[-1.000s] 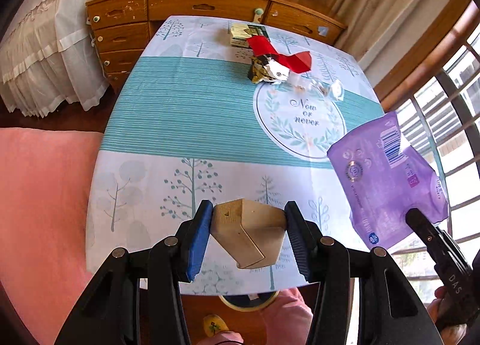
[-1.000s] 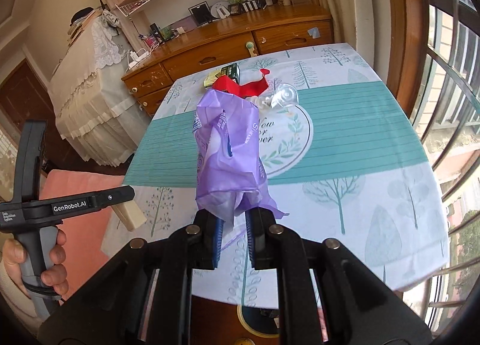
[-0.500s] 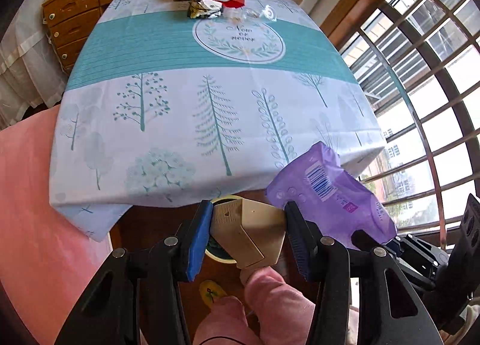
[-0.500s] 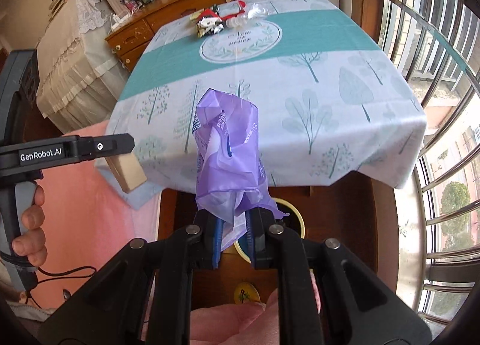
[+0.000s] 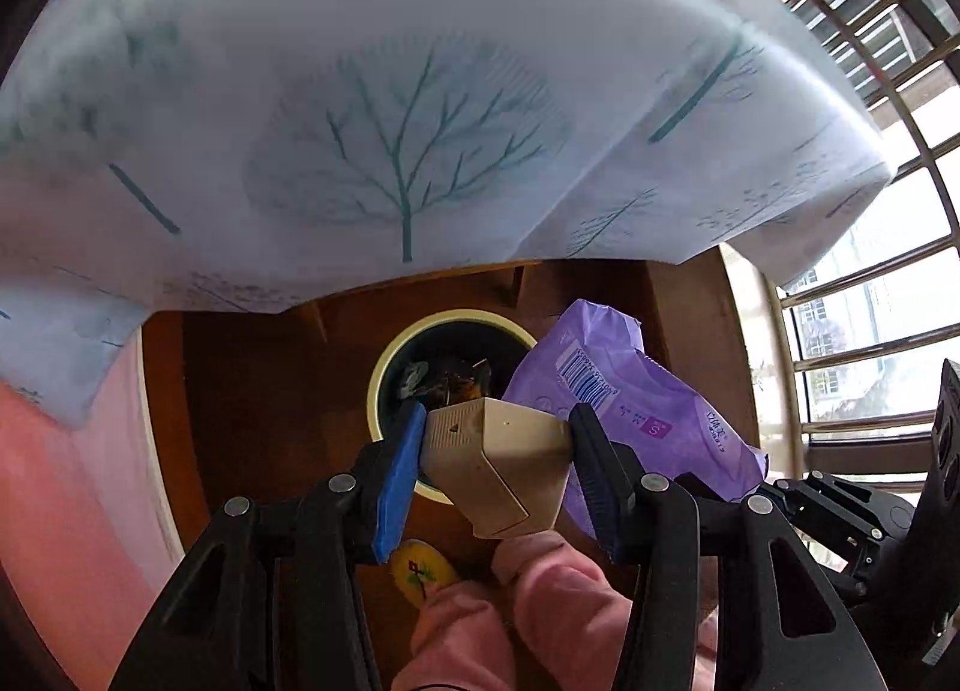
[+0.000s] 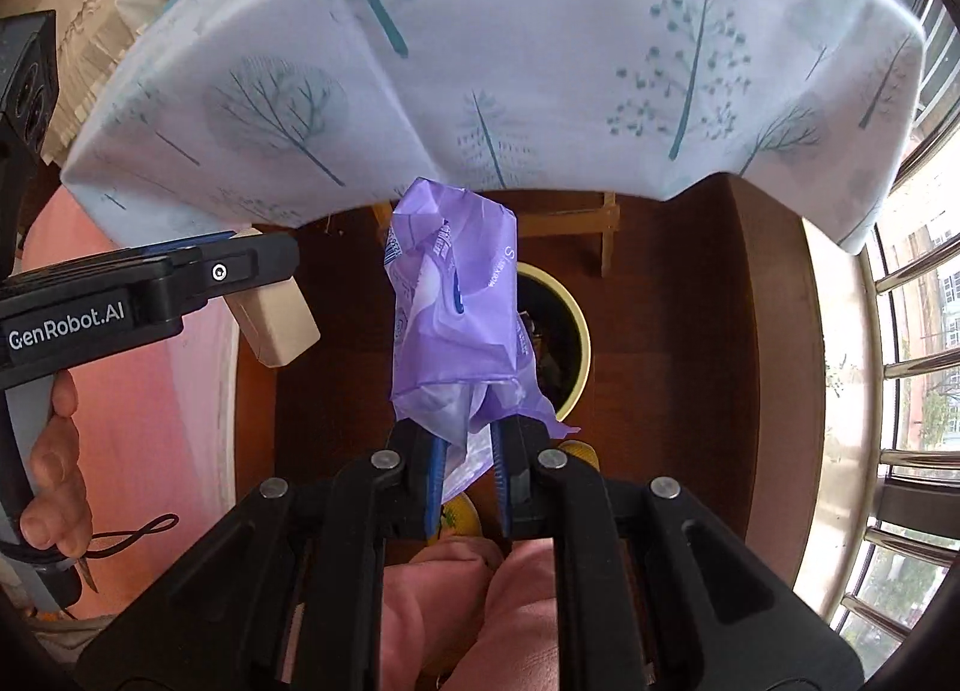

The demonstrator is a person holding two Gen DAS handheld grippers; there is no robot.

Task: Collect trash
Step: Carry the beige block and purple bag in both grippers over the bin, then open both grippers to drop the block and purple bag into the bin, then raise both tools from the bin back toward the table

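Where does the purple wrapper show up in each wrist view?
Left wrist: purple wrapper right of centre, beside the beige box.
Right wrist: purple wrapper at centre, pinched in the right gripper.
Shared landmark: the round bin on the floor below.

Both tongs are matte black plastic with round silver screws at the joints and blue pads lining the fingers. The left tongs (image 5: pixel 493 454) bear white "GenRobot.AI" lettering on one side, above a grey handle. Behind the right tongs (image 6: pixel 467 472), pink trousers (image 6: pixel 480 619) and a yellow slipper (image 6: pixel 459 511) show.
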